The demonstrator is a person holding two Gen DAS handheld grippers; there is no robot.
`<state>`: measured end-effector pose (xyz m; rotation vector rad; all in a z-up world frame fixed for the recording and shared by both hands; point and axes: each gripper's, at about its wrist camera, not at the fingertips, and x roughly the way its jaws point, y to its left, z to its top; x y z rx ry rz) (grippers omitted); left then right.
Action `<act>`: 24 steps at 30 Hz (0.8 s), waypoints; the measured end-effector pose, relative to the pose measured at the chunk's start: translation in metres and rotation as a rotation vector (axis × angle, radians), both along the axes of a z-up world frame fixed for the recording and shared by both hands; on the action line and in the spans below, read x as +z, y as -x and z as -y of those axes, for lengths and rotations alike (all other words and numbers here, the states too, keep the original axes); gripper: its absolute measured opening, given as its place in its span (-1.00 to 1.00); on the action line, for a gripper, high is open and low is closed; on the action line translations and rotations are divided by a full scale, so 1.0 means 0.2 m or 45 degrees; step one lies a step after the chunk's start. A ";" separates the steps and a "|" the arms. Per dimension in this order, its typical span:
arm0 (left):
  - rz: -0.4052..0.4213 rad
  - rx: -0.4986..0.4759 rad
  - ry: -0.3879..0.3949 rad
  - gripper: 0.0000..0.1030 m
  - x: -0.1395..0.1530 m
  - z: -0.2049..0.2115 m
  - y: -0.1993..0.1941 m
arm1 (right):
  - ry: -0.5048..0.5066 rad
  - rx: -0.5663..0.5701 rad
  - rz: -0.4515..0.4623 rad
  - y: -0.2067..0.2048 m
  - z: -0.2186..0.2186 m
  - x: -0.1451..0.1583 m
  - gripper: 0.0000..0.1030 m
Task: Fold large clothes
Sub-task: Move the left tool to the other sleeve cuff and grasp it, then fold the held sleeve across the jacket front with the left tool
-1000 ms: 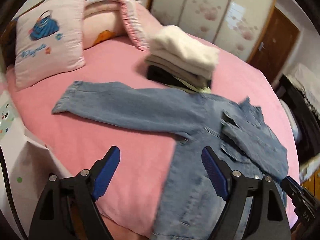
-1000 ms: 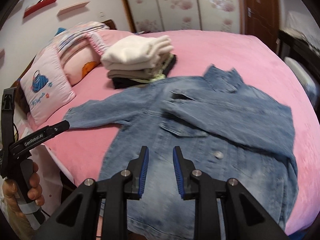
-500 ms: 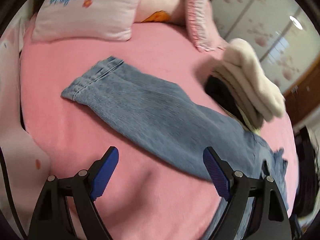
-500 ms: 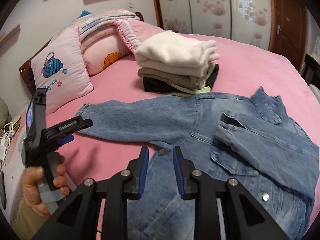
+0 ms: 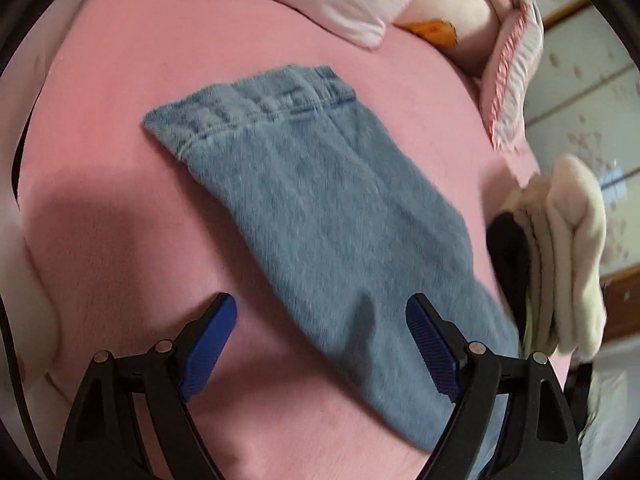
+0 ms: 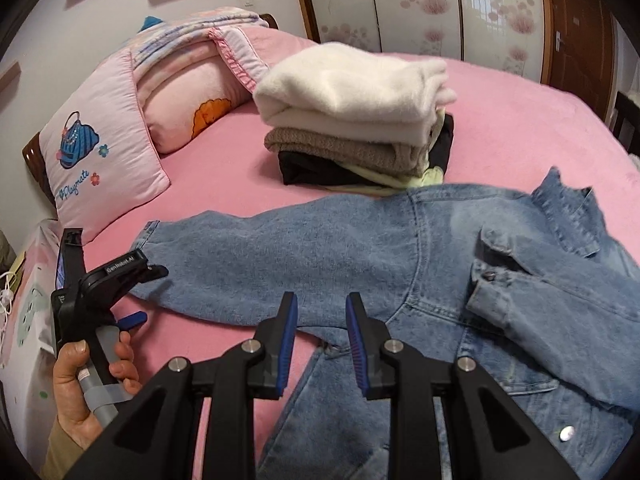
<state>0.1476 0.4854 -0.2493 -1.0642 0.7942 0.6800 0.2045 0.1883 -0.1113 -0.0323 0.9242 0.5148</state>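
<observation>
Since the earlier frames both hands have swung in toward the outstretched sleeve, and the left gripper has dropped close above it, so that the cuff now fills much of the left wrist view, where a second ago the whole garment showed. That sleeve belongs to the denim jacket, which lies spread flat on the pink bed; its other sleeve is folded across the chest. Taking the jacket as the landmark: the stack of folded clothes sits just beyond its shoulder, the pillows lie well beyond the cuff, toward the headboard, and a wardrobe with flowered doors stands far behind it. The left gripper hangs over the sleeve a little way up from the cuff, its blue pads set wide apart, one over bare sheet and one over denim, gripping nothing. In the right wrist view the person's hand holds that gripper by its handle, beside the cuff. The right gripper hovers above the armpit, where the sleeve meets the body; its fingers stand narrowly apart, with nothing between them.
</observation>
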 end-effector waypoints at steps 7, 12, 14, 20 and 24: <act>0.059 0.054 -0.060 -0.77 0.00 -0.06 -0.09 | -0.016 -0.017 -0.072 0.02 0.07 -0.10 -0.52; 0.093 0.056 -0.242 -0.85 0.19 0.04 -0.11 | -0.025 -0.075 -0.132 0.04 0.23 -0.16 -0.52; 0.145 0.012 -0.424 -0.85 0.36 0.18 -0.14 | -0.029 -0.115 -0.145 0.05 0.32 -0.16 -0.52; 0.356 -0.332 -0.700 -0.85 0.76 0.74 -0.33 | -0.100 -0.292 -0.149 0.04 0.63 -0.11 -0.52; 0.429 -0.677 -0.763 -0.84 0.84 1.28 -0.48 | -0.150 -0.452 -0.100 0.04 0.90 -0.04 -0.52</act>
